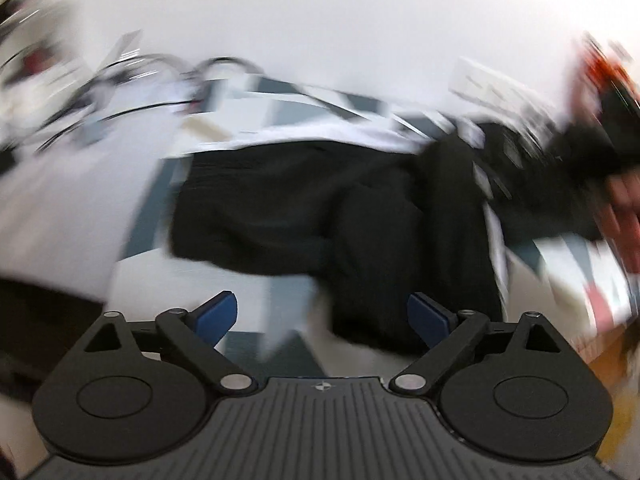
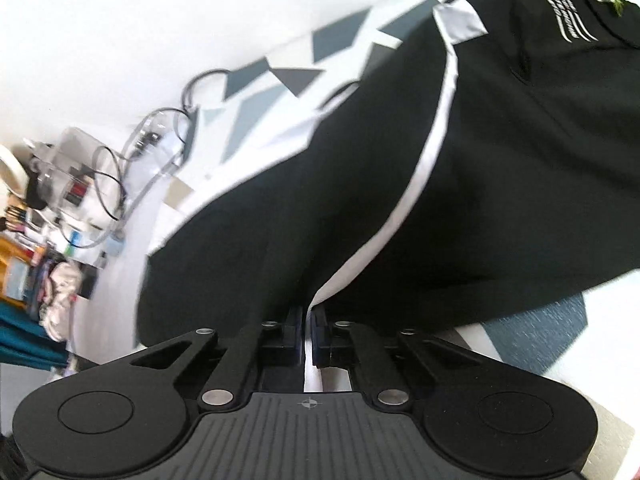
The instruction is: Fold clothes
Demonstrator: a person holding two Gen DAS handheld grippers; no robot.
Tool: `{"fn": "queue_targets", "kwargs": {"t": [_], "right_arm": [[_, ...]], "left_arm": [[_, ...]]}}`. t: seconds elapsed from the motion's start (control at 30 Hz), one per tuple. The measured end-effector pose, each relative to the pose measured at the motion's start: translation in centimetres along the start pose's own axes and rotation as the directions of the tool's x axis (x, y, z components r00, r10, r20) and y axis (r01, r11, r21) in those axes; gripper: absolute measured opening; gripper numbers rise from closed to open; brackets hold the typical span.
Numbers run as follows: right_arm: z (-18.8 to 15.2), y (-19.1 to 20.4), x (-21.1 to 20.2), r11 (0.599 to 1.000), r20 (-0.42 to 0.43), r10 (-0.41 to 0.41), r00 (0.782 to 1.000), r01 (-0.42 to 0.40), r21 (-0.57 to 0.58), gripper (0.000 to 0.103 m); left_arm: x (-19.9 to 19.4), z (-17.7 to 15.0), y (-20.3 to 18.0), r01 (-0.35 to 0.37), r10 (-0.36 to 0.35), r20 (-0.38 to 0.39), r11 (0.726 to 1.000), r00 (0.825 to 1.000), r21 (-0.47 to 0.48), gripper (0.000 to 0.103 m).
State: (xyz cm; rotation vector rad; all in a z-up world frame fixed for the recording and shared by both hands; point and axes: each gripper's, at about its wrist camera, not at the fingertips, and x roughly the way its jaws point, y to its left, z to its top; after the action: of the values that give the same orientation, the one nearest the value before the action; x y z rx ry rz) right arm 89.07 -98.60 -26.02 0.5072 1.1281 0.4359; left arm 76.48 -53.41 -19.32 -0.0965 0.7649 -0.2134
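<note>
The right gripper [image 2: 307, 332], a black two-finger tong with blue pads, has its jaws pressed together on the white-striped edge of a black fabric garment with a white side stripe [image 2: 460, 184]. The cloth rises from the pinch and spreads away above the fingers, filling most of the right wrist view. White lettering [image 2: 568, 12] is printed on the garment at its far end from the pinch.

The left gripper [image 1: 322, 316], the same black tong with blue pads [image 1: 218, 314], stands wide apart with nothing between its fingers. In the blurred left wrist view, the black garment [image 1: 320, 208] lies crumpled just beyond the open fingertips, not touching them.

The garment rests on a white bedcover patterned with grey and blue triangles [image 2: 280, 76], which shows around the garment on all sides. Beyond the garment, at the bedcover's far edge, lie looping grey and black cables [image 2: 160, 136]. Further from the garment than the cables, a cluttered heap of small household items [image 2: 52, 200] sits against a plain white wall [image 2: 120, 20]. At the right edge of the left wrist view, past the garment, a person's hand [image 1: 624, 208] appears, too blurred to make out more.
</note>
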Motion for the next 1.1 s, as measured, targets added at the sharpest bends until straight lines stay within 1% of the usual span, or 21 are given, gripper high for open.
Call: {"fn": "queue_targets", "kwargs": {"t": [0.1,0.13,0.17,0.27,0.4,0.5,0.53,0.6,0.67,0.7,0.73,0.77,0.8,0.83,0.87,0.9,0.97,1.0,1.03,1.07,1.1], "right_arm": [[1.2,0.1,-0.4,0.999,0.008,0.045,0.999,-0.045,0.007,0.003],[1.7,0.2,-0.4,0.998,0.008,0.057,0.998,-0.057,0.008,0.003],[2.3,0.6,0.1,0.998,0.003,0.063,0.998,-0.063,0.007,0.003],[4.1,2.3,2.1,0.997,-0.022,0.081,0.996,-0.081,-0.011,0.002],[7.0,5.2,5.2,0.992,-0.065,0.098,0.993,-0.103,-0.077,0.002],[9.1,7.0,7.6,0.987,-0.101,0.109,0.989,-0.119,-0.105,0.002],[9.7,7.5,8.4,0.986,-0.113,0.112,0.987,-0.125,-0.109,0.002],[11.0,8.6,10.0,0.984,-0.135,0.119,0.984,-0.136,-0.120,0.002],[12.1,9.6,11.6,0.979,-0.146,0.122,0.982,-0.143,-0.145,0.003],[12.6,9.9,12.3,0.976,-0.149,0.123,0.981,-0.147,-0.160,0.004],[13.1,10.3,12.9,0.972,-0.152,0.126,0.980,-0.152,-0.177,0.006],[13.6,10.6,13.3,0.969,-0.150,0.127,0.980,-0.155,-0.194,0.013],[14.2,10.8,13.4,0.967,-0.139,0.126,0.982,-0.153,-0.206,0.023],[14.7,10.9,13.2,0.965,-0.121,0.128,0.984,-0.152,-0.215,0.028],[15.1,10.7,12.5,0.964,-0.087,0.136,0.987,-0.152,-0.220,0.035],[15.6,10.5,11.8,0.963,-0.057,0.145,0.988,-0.154,-0.222,0.040],[16.1,9.4,10.1,0.962,-0.022,0.168,0.985,-0.169,-0.217,0.041],[16.2,8.4,9.1,0.964,-0.010,0.171,0.985,-0.169,-0.207,0.042],[16.1,7.3,8.1,0.967,0.000,0.169,0.986,-0.166,-0.194,0.042],[15.7,6.1,7.1,0.973,0.010,0.162,0.987,-0.158,-0.171,0.042],[15.2,4.6,6.0,0.978,0.022,0.163,0.986,-0.159,-0.138,0.042]], "left_arm": [[0.6,-0.1,-2.1,0.096,-0.096,-0.009,0.990,0.995,0.103,0.094],[0.9,-0.1,-2.7,0.121,-0.120,-0.012,0.984,0.993,0.131,0.094],[1.4,-0.1,-3.3,0.130,-0.129,-0.017,0.979,0.991,0.154,0.094],[3.4,0.2,-5.0,0.101,-0.098,-0.026,0.969,0.995,0.223,0.094],[6.4,1.4,-6.7,0.052,-0.044,-0.032,0.959,0.999,0.278,0.094],[8.3,2.3,-7.6,-0.017,0.025,-0.021,0.946,0.999,0.323,0.094],[8.7,2.7,-7.7,-0.031,0.040,-0.019,0.946,0.999,0.323,0.094],[9.2,3.7,-7.2,-0.039,0.045,-0.016,0.957,0.999,0.288,0.090],[9.5,4.7,-6.5,-0.043,0.047,-0.012,0.970,0.999,0.240,0.067],[9.6,5.5,-5.6,-0.035,0.038,-0.014,0.982,0.999,0.183,0.046],[9.7,6.5,-4.2,-0.009,0.011,-0.024,0.995,1.000,0.096,0.040],[9.8,7.4,-2.3,0.034,-0.035,-0.030,0.999,0.999,-0.022,0.035],[9.9,8.0,-0.3,0.058,-0.062,-0.026,0.989,0.998,-0.133,0.020],[9.9,8.5,1.7,0.055,-0.060,-0.017,0.973,0.998,-0.225,0.018],[9.9,8.9,3.6,0.052,-0.058,-0.008,0.947,0.998,-0.316,0.018],[9.9,9.3,5.2,0.042,-0.047,-0.006,0.926,0.999,-0.375,0.018],[10.0,9.7,7.3,0.000,-0.010,-0.020,0.910,1.000,-0.415,0.019],[10.0,9.9,8.4,-0.020,0.009,-0.028,0.900,1.000,-0.435,0.025],[10.1,10.1,9.5,-0.041,0.028,-0.036,0.890,0.999,-0.455,0.039],[10.2,10.2,10.1,-0.047,0.029,-0.044,0.887,0.999,-0.460,0.049],[10.3,10.3,10.2,-0.034,0.011,-0.054,0.893,0.998,-0.449,0.068]]}}
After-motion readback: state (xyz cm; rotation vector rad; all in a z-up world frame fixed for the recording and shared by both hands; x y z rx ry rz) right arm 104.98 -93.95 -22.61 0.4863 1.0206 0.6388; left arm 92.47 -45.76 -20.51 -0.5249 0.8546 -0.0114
